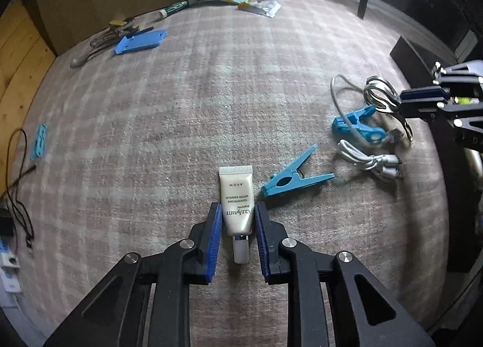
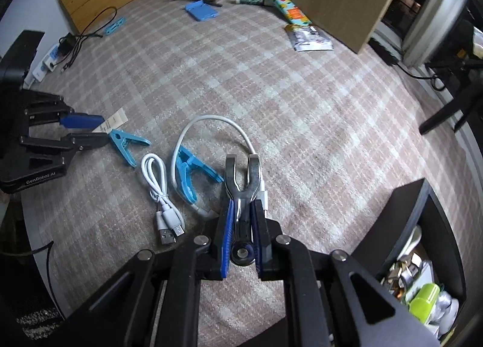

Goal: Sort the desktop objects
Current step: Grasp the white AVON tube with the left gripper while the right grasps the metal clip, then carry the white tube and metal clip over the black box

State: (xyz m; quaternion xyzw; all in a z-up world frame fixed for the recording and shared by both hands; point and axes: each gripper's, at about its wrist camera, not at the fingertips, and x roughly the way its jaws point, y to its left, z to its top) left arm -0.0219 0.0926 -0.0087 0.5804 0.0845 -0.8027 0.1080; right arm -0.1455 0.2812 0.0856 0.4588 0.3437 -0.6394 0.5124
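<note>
The right gripper (image 2: 241, 211) has its jaws clamped on a metal clip (image 2: 243, 178), apparently just clear of the checked surface (image 2: 332, 135). The left gripper (image 1: 237, 217) straddles a cream tube (image 1: 237, 199) lying there, jaws close beside it, contact uncertain. Next: pinch the tube firmly, then lift it.

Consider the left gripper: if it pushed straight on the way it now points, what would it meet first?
The left gripper points steeply down with the cream tube already between its blue pads, so it would likely press onto that tube and the checked cloth beneath. Depth is hard to judge.
</note>
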